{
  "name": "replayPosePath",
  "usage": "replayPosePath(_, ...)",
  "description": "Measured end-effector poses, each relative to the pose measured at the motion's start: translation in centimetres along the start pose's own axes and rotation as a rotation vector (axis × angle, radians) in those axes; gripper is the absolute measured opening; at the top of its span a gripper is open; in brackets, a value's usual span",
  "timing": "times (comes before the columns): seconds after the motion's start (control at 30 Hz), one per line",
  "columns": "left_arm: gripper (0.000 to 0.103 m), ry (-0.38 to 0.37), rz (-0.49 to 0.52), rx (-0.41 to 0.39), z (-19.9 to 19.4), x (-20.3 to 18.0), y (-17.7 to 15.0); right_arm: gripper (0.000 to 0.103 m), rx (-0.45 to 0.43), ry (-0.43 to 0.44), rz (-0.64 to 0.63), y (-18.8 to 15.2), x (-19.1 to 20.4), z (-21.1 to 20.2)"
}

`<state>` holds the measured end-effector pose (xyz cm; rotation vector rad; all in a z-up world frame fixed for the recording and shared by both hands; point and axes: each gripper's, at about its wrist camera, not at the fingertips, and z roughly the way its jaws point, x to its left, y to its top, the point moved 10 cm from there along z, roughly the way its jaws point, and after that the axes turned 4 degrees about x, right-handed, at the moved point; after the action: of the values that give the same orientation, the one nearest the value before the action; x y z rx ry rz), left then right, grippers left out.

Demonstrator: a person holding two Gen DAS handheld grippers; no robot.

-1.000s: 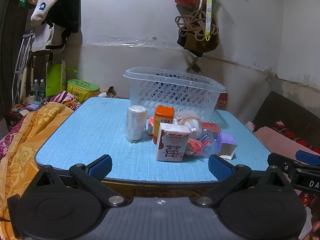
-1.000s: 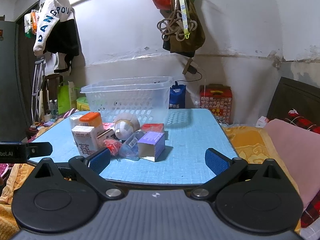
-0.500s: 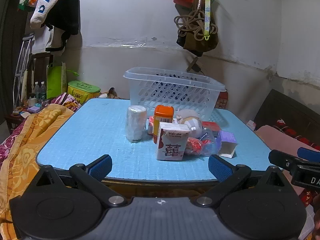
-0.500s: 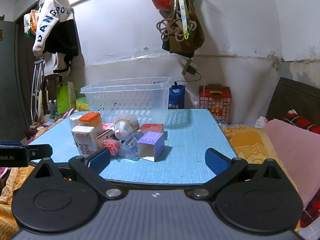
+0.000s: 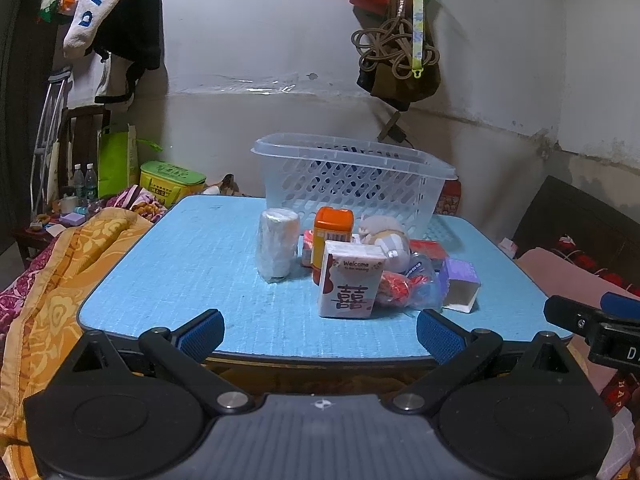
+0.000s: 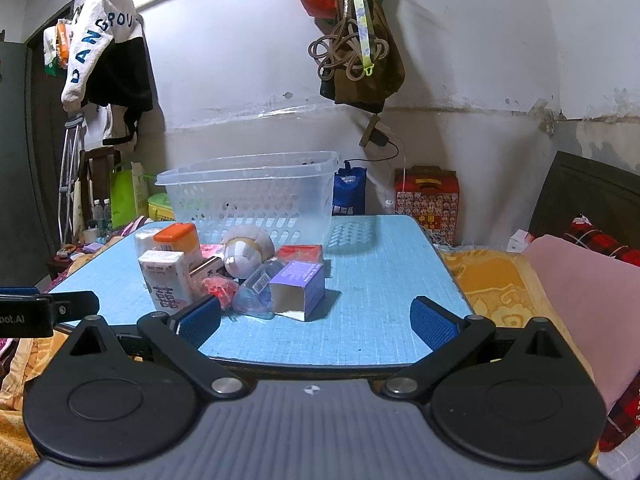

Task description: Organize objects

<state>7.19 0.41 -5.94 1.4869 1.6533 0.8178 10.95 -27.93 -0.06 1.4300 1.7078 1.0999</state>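
A clear plastic basket (image 5: 352,184) stands empty at the back of the blue table (image 5: 192,280); it also shows in the right wrist view (image 6: 252,196). In front of it lies a cluster: a white roll (image 5: 277,249), an orange-capped container (image 5: 332,236), a white carton with red characters (image 5: 350,284), a plush toy (image 5: 386,238), a red packet (image 5: 394,286), a purple box (image 6: 298,290) and a clear bottle (image 6: 258,288). My left gripper (image 5: 320,334) and right gripper (image 6: 316,320) are both open and empty, held before the table's near edge.
An orange blanket (image 5: 48,280) lies left of the table, a pink cushion (image 6: 592,300) to the right. Bags (image 6: 356,40) and clothes (image 5: 108,20) hang on the wall. A red box (image 6: 426,200) and blue bag (image 6: 350,196) stand behind the table.
Both grippers have drifted slightly; the view of the table has barely shifted. Nothing on the table has moved.
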Motion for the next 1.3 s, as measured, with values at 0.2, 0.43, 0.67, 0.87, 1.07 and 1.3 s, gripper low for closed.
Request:
replayPosePath(0.2, 0.103, 0.006, -0.005, 0.002, 0.1, 0.1, 0.0, 0.103, 0.0, -0.002, -0.001, 0.0, 0.0, -0.1)
replayPosePath(0.43, 0.103, 0.006, -0.001, 0.005, 0.1, 0.0, -0.1, 0.103, 0.0, -0.003, 0.003, 0.0, 0.0, -0.2)
replayPosePath(0.67, 0.103, 0.012, 0.001, 0.007, 0.2, 0.0, -0.3, 0.103, -0.002, -0.006, 0.003, 0.0, 0.0, -0.2)
replayPosePath(0.87, 0.103, 0.012, 0.002, 0.008, 0.2, 0.0, -0.3, 0.103, -0.006, -0.005, 0.012, -0.1, -0.2, -0.4)
replayPosePath(1.07, 0.103, 0.016, 0.002, 0.005, 0.0, 0.1, -0.4, 0.103, 0.001, -0.013, 0.032, -0.2, -0.5, -0.6)
replayPosePath(1.3, 0.103, 0.001, -0.019, 0.043, 0.2, -0.1, 1.0, 0.103, 0.049, 0.06, 0.162, 0.3, -1.3, -0.1)
